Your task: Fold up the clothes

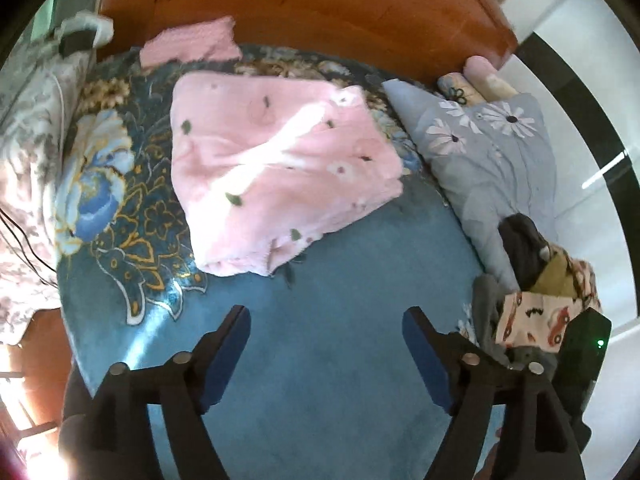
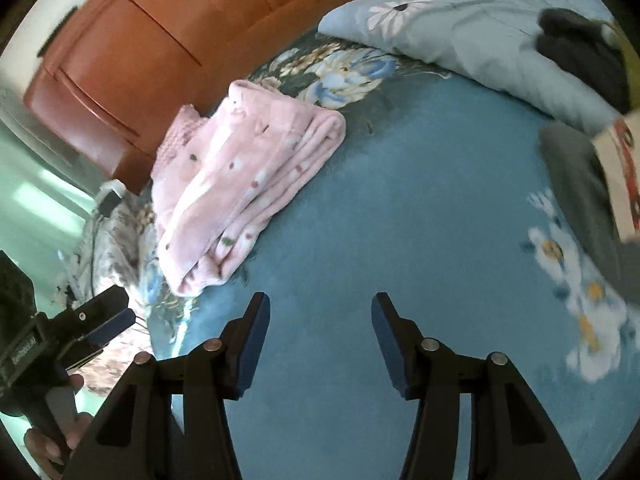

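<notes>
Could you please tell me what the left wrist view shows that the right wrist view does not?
Only the left wrist view shows the open left gripper head-on and the rolled pink bundle by the wardrobe. Only the right wrist view shows the open right gripper head-on and a hand holding the other gripper. Both show the folded pink garment, the blue blanket and the grey daisy pillow.

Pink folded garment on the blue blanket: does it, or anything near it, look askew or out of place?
The pink folded garment lies neatly folded, only turned at an angle to the blue blanket. The one untidy spot is the heap of unfolded clothes at the blanket's right edge. Both grippers are open and empty.
</notes>
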{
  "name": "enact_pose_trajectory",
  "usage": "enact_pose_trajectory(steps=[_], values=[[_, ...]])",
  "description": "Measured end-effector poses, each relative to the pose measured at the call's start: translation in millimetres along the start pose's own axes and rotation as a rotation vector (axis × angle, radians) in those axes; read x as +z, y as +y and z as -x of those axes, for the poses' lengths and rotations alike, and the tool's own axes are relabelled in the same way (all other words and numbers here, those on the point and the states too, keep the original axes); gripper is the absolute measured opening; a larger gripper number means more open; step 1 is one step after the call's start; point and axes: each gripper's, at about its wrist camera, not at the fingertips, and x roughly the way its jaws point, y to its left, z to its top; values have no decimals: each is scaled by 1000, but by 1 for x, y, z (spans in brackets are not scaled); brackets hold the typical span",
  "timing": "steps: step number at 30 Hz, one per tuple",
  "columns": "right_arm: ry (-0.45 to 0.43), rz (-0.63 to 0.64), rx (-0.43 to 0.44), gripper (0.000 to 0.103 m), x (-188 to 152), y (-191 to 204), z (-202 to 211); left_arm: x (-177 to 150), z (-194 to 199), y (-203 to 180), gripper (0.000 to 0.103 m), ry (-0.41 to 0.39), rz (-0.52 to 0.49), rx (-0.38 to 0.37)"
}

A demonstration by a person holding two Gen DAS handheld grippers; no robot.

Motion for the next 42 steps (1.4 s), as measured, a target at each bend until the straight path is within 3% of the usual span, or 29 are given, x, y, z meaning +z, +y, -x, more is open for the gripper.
enact_pose_trajectory(steps=[4,5,6,14,21,30,42], values=[[-34,-16,25,56,-14,1,16,-10,24,-15,103,-62,-49,36],[-42,-23,36,61,-17,2,20,-12,30,-17,103,-77,-58,39],[-49,-31,49,73,-21,3,24,-14,36,-19,103,-92,-67,39],[-156,-86,123,82,-41,8,54,-30,72,-36,103,-173,-168,82],[-270,-56,58,84,-54,10,90,-43,90,-49,103,-238,-175,88],[-384,-40,-80,84,-63,-1,124,-65,88,-69,103,-268,-199,216],[-389,-104,-159,84,-77,-52,139,-94,60,-140,103,-273,-434,277]])
